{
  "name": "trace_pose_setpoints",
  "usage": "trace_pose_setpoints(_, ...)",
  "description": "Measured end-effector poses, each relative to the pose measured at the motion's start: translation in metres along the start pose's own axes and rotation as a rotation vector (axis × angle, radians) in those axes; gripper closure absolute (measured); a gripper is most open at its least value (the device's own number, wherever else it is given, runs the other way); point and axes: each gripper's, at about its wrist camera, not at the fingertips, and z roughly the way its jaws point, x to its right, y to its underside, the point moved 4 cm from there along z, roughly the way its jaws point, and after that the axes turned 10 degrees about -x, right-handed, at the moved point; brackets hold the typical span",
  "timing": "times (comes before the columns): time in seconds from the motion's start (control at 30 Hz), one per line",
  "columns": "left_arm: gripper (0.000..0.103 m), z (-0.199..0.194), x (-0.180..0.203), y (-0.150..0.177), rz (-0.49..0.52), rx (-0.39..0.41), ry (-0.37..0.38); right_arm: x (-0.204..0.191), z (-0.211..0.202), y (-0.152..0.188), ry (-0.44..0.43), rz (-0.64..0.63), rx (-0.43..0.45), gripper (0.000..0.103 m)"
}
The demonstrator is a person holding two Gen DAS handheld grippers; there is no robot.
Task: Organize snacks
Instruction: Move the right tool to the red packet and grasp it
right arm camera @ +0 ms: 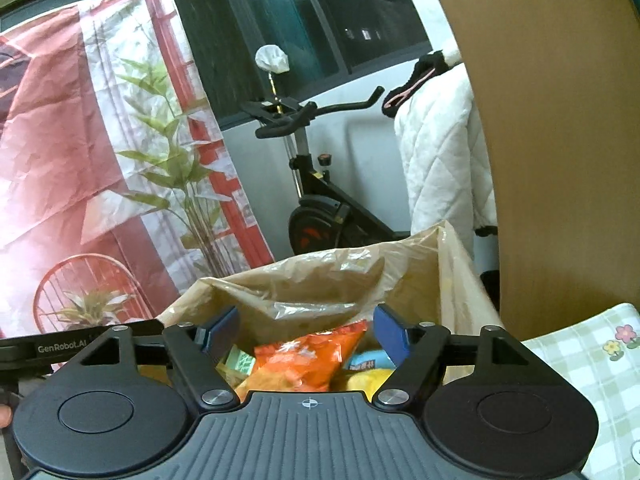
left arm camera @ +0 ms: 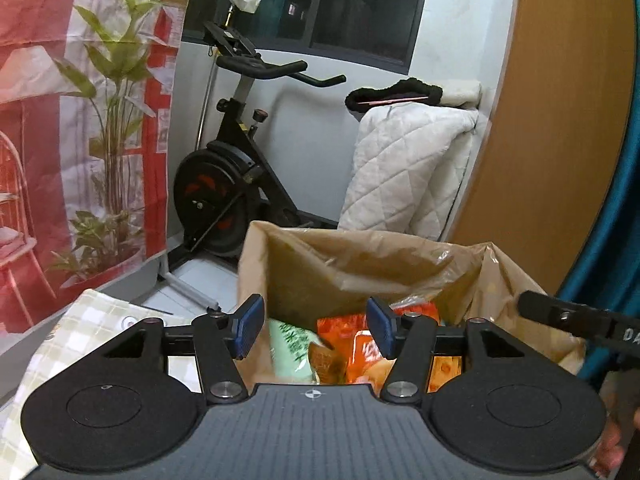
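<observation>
Both empty with jaws apart over the open brown plastic bag: orange snack packet directly below right gripper, long axis slanting up-right; left gripper offset, farther.

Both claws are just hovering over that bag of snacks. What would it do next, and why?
Probably lower the right gripper onto the orange snack packet and close on it. Both grippers look open and empty, and that packet lies on top of the pile in the brown bag, directly between the right fingers.
</observation>
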Motion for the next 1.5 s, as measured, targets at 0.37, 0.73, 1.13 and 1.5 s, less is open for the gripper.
trace_pose_setpoints(0.37,0.044,-0.061,-0.002,0.059,0.008,-0.050,0.039,0.001,-0.077,0.052,-0.018,-0.031,0.009,0.033)
trace_pose_setpoints(0.73,0.045,-0.053,-0.024,0.166,-0.077,-0.273,0.039,0.000,-0.074,0.173,0.018,-0.052,-0.308,0.036)
trace_pose_setpoints(1.13,0.045,-0.064,-0.022,0.207,-0.062,-0.315,0.070,-0.038,-0.072,0.269,-0.041,0.065,-0.643,0.041)
trace_pose_setpoints(1.5,0.045,-0.072,-0.030,0.211,-0.097,-0.277,0.084,-0.054,-0.038,0.269,0.011,0.067,-0.688,0.049)
